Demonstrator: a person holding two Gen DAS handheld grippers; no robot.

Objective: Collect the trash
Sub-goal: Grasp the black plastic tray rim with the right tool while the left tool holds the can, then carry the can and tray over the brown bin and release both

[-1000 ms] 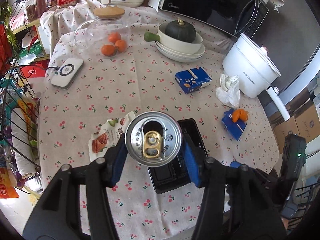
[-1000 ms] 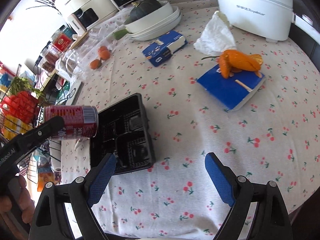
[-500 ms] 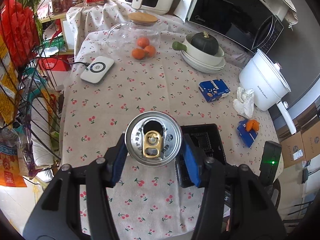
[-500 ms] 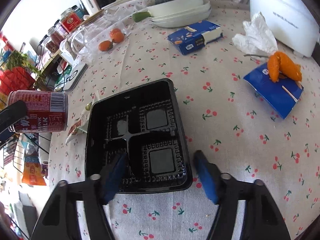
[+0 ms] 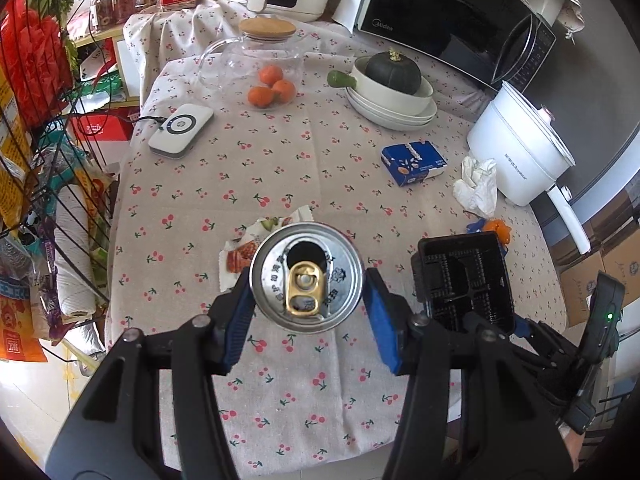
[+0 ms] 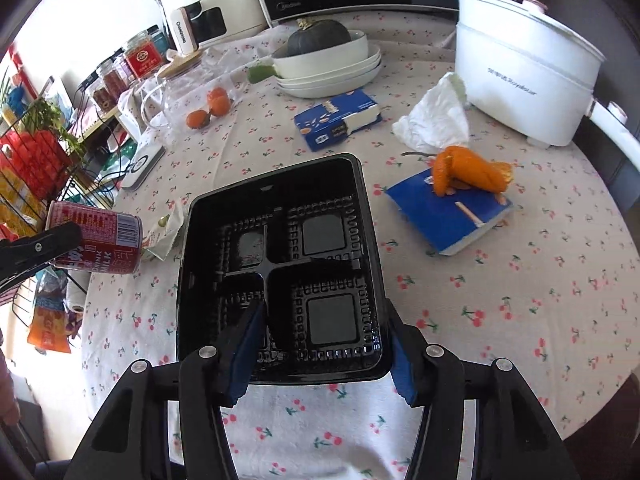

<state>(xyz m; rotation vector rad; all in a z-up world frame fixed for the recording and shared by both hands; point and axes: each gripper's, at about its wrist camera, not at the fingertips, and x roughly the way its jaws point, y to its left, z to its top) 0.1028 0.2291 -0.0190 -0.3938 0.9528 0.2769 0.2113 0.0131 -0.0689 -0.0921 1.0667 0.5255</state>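
Our left tongs (image 5: 307, 312) clamped on an opened drink can (image 5: 306, 276) above the surface's (image 5: 280, 168) near edge, our right tongs (image 6: 324, 348) gripping the black compartment tray (image 6: 280, 264), one pad inside, one outside its wall.

can (image 5: 307, 276) in left claw (image 5: 307, 300) | wrapper (image 5: 256, 240) on table behind it; tray (image 6: 280, 264) in right claw (image 6: 322, 344)

snack wrapper (image 5: 256, 240): near half hidden behind the can (image 5: 306, 278)
can text: too small to read
tray (image 6: 280, 264): near edge tucked behind the right hand-held gripper (image 6: 322, 350)
blue box (image 5: 476, 225): mostly behind the tray
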